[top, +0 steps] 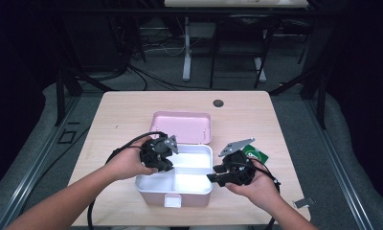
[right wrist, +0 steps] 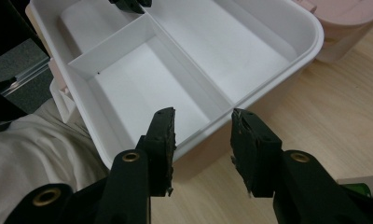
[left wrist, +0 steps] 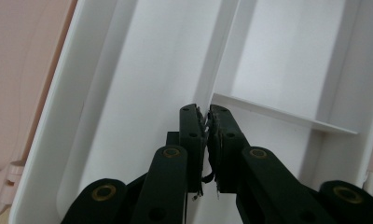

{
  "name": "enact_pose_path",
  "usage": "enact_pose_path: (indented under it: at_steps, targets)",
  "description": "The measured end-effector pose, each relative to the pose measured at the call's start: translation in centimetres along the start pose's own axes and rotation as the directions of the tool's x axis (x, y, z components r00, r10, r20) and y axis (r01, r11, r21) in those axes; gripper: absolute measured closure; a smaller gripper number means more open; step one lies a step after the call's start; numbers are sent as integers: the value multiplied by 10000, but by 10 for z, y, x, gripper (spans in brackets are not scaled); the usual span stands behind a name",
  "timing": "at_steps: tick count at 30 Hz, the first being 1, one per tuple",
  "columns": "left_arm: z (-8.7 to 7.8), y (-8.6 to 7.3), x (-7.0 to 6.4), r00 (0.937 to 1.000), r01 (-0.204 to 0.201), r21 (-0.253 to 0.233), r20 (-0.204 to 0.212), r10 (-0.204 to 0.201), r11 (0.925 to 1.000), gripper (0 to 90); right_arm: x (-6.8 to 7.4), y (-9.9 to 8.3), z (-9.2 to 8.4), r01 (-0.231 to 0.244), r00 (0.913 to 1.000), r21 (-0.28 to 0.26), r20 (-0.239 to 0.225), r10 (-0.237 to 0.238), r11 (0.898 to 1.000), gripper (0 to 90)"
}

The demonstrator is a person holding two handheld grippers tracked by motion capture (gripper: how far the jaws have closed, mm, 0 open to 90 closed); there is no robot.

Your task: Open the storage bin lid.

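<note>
One box, two grippers, one lid, one green packet on one table.

The box (top: 180, 184), white inside and pink outside, lies open at the near middle of the table (top: 132, 108); its walls part it into three compartments, all bare. The lid (top: 181, 127) lies just behind the box, touching its far rim. The left gripper (left wrist: 207, 122) reaches into the box at its left end, jaws almost together at the end of the inner wall (left wrist: 287, 116); whether the pads pinch it I cannot tell. The right gripper (right wrist: 202, 135) stands at the box's right rim, jaws apart, holding nothing. The packet (top: 254, 154) lies right of the box.
</note>
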State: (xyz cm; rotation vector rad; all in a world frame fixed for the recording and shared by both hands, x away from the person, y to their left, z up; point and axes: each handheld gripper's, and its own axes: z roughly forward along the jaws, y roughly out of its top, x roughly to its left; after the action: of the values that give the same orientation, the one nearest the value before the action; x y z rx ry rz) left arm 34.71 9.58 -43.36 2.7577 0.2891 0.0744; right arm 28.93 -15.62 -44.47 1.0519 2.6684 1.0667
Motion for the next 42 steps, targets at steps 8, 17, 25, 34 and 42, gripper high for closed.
enact_pose_path:
  at_steps: [8, 17, 25, 34, 42]
  targets:
    - [-3, 1, 2, 9996, -204, 601, -198, 216, 9980, 868, 3, 1, 2, 55, 9999, -10, -101, -56, 10000, 594]
    - [1, 15, 2, 9989, -356, 1628, -228, 398, 9860, 869, 2, 0, 2, -27, 9999, -99, -141, 26, 9999, 593]
    - [6, 27, 0, 9966, -682, 2489, -270, 773, 9661, 872, 5, 1, 6, -1, 9998, 89, -216, 3, 10000, 606]
    - [17, 35, -3, 9916, -1156, 2854, -228, 1273, 9514, 873, 7, -1, 4, -84, 9997, -47, -224, 83, 10000, 663]
    - [18, 37, -4, 9828, -1750, 3021, -40, 1848, 9371, 876, 10, -2, 1, -89, 9996, -51, -284, 87, 9999, 702]
